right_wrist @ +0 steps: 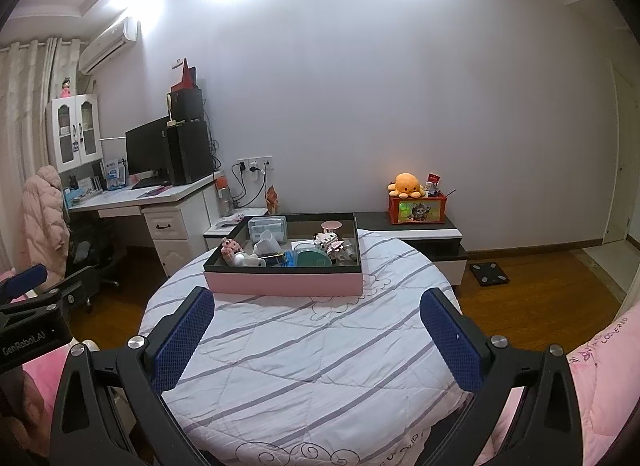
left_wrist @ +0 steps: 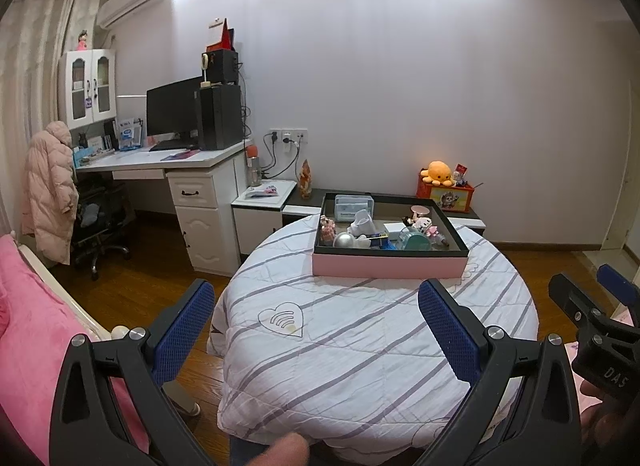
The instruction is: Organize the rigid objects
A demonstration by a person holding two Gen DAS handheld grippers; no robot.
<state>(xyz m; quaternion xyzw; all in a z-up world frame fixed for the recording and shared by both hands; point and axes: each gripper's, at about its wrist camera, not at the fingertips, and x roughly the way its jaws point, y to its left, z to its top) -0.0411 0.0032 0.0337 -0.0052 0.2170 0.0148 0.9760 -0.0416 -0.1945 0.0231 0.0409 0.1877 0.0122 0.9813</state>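
A shallow pink box [left_wrist: 390,266] [right_wrist: 284,284] with a dark rim rests on the far side of a round table [left_wrist: 360,346] [right_wrist: 320,366] under a striped white quilt. Inside lie several small items: a silver ball [left_wrist: 345,240], a teal round tin [left_wrist: 416,242] [right_wrist: 314,258], a clear plastic case [left_wrist: 354,207] [right_wrist: 267,227], small pink figures [left_wrist: 328,225] [right_wrist: 229,246] and a white piece [left_wrist: 362,221]. My left gripper [left_wrist: 316,308] hangs open over the table's near half, well short of the box. My right gripper [right_wrist: 318,320] is open too, nothing between its blue pads.
A white desk [left_wrist: 160,163] with monitor and speakers stands at the left, a pink coat [left_wrist: 50,189] on a chair beside it. A low cabinet [left_wrist: 476,217] behind the table carries a red bin and an orange plush [right_wrist: 406,185]. Pink bedding [left_wrist: 36,326] lies at the left edge.
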